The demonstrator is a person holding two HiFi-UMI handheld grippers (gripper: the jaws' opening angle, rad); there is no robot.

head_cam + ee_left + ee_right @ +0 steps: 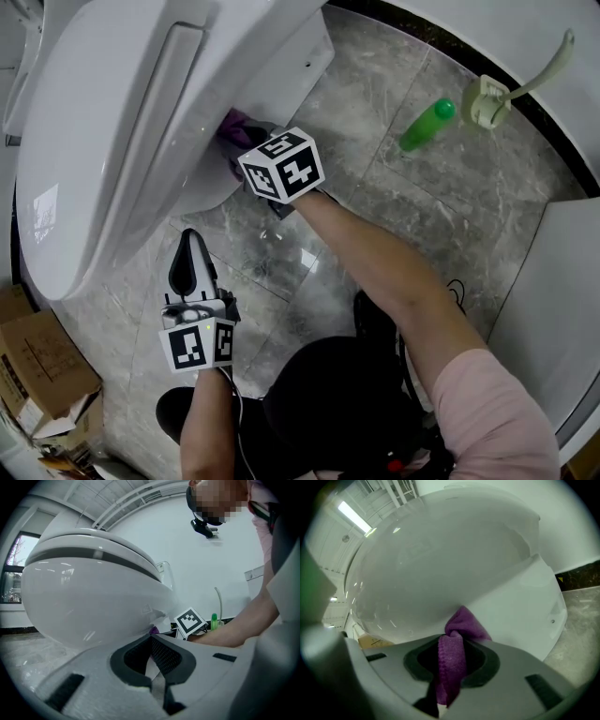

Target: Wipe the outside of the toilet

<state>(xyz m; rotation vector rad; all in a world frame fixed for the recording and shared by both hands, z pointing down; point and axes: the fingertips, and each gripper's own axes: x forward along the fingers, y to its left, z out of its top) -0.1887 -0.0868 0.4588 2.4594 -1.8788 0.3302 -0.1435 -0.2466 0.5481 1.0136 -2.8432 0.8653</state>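
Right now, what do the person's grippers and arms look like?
Left gripper and right gripper have grey bodies with dark jaw pads. Left cube and right cube are white with black square markers. A short pink sleeve covers the right upper arm; the left forearm shows none.
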